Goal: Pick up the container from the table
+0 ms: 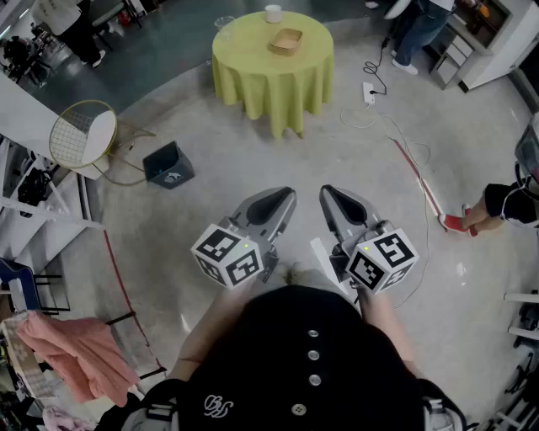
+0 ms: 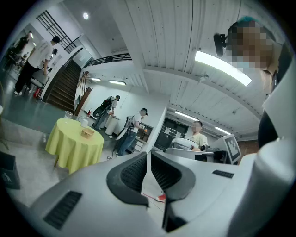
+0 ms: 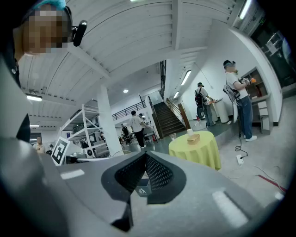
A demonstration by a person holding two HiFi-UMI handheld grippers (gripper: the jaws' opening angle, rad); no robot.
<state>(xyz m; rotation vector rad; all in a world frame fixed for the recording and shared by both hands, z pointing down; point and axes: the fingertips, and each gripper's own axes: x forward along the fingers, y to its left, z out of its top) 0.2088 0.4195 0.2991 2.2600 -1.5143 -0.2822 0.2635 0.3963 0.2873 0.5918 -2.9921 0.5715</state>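
A tan, shallow container [image 1: 285, 39] sits on a round table with a yellow-green cloth [image 1: 271, 80], far ahead across the floor. Beside it stand a white cup [image 1: 273, 13] and a clear glass [image 1: 224, 23]. My left gripper [image 1: 285, 197] and right gripper [image 1: 328, 194] are held side by side close to my body, both shut and empty, well short of the table. The left gripper view shows shut jaws with the container [image 2: 87, 133] small at the left. In the right gripper view the container [image 3: 193, 138] lies beyond the shut jaws, to the right.
A dark bin [image 1: 168, 164] and a round wire frame [image 1: 82, 135] stand on the floor at the left. A power strip with cables [image 1: 368, 91] lies right of the table. A red-and-white cord [image 1: 425, 185] runs toward a person's feet [image 1: 459, 221]. People stand at the back.
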